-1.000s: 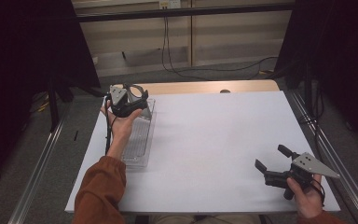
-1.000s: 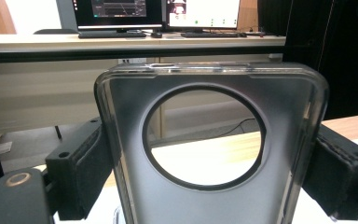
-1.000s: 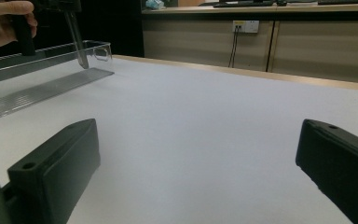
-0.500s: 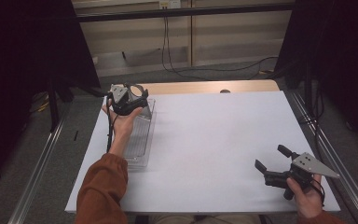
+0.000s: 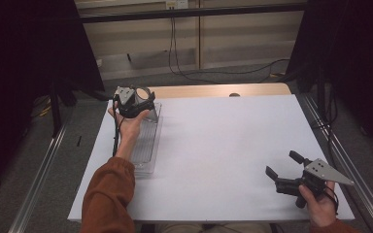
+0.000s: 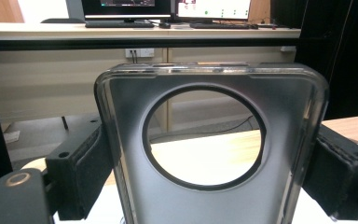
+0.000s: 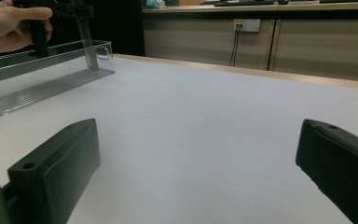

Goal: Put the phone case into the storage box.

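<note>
A clear phone case [image 6: 168, 116] with a large round hole is clamped by its two sides between the jaws of my left gripper [image 6: 212, 179]. In the high view the left gripper [image 5: 135, 103] holds the phone case [image 5: 148, 95] upright above the far end of a clear plastic tray [image 5: 149, 145]. My right gripper [image 5: 282, 163] rests low over the white table's front right part, open, with nothing between its jaws. From the right gripper [image 7: 200, 163] view, the tray [image 7: 42, 91] and the held case [image 7: 87, 44] appear far off at the upper left.
A white table top [image 5: 223, 145] has a wooden strip [image 5: 213, 91] along its far edge. Metal rails [image 5: 337, 150] run along both sides. Cables [image 5: 184, 68] lie on the floor beyond the table.
</note>
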